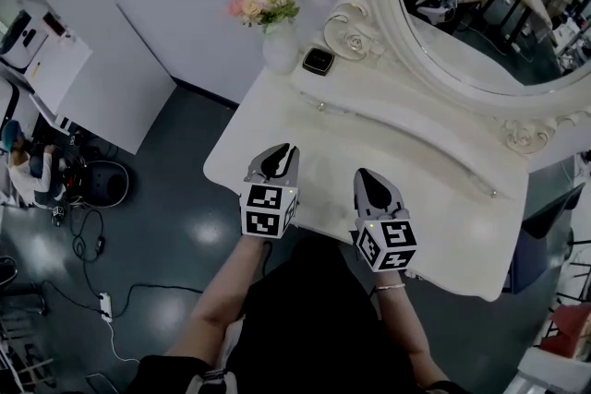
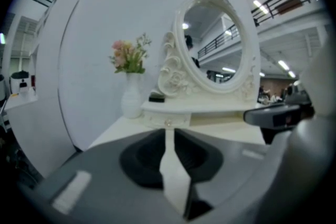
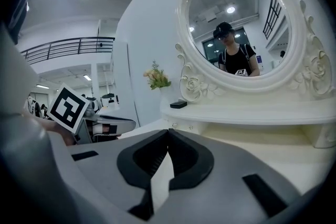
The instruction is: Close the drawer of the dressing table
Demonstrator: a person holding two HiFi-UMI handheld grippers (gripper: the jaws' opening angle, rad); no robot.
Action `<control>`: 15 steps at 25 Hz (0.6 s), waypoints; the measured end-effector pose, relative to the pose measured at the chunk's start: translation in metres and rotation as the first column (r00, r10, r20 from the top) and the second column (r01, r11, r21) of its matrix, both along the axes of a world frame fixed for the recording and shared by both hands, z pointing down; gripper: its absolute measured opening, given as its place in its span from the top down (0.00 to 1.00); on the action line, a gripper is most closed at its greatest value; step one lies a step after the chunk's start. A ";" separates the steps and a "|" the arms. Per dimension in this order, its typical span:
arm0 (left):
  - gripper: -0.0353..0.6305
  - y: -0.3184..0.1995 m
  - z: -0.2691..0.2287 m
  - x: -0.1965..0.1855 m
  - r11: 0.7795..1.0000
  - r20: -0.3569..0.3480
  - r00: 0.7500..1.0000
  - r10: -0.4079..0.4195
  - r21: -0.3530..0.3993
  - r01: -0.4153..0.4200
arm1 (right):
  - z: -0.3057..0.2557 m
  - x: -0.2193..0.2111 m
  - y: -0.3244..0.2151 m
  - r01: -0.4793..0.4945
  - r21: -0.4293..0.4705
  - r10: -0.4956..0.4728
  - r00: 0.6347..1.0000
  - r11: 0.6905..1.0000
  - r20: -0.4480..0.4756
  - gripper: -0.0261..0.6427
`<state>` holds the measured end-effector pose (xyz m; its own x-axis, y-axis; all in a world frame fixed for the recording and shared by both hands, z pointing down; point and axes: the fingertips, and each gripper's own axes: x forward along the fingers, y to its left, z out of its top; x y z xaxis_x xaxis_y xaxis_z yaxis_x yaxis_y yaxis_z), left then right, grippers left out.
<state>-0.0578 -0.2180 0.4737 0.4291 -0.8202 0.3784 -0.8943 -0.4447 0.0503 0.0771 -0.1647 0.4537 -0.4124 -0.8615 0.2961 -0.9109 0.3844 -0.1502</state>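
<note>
White dressing table (image 1: 420, 163), seen from above; its long axis runs from upper left to lower right in the head view. The small drawer (image 2: 167, 121) sits under the raised back shelf, at its left end below the mirror (image 1: 499, 23). Its front runs along the table's length, and its knob faces the person. It looks flush with the shelf front, though the view is too soft to be sure.

Left gripper (image 1: 284, 152) hangs over the front edge, its jaws a narrow slit apart with nothing between them. Right gripper (image 1: 367, 180), just beside it, has its jaw tips together and empty.

Bare tabletop lies between both grippers and the drawer. A vase (image 1: 280, 46) and a black box (image 1: 318, 61) stand at the back left corner.
</note>
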 end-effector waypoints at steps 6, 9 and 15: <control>0.91 0.014 -0.004 -0.011 1.000 -0.008 1.000 -0.004 0.022 0.004 | -0.003 -0.007 0.007 0.005 0.012 -0.005 1.000 1.000 -0.008 0.95; 0.93 0.019 -0.004 -0.017 1.000 -0.015 1.000 -0.010 0.020 0.010 | -0.005 -0.009 0.009 0.005 0.016 -0.004 1.000 1.000 -0.014 0.95; 0.94 0.027 -0.009 -0.025 1.000 -0.040 0.999 -0.006 0.022 0.007 | -0.005 -0.013 0.014 0.000 0.020 0.000 1.000 1.000 -0.027 0.95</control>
<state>-0.0823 -0.1906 0.4643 0.4382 -0.8310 0.3426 -0.8946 -0.4402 0.0764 0.0646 -0.1510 0.4485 -0.4047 -0.8673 0.2899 -0.9144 0.3871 -0.1184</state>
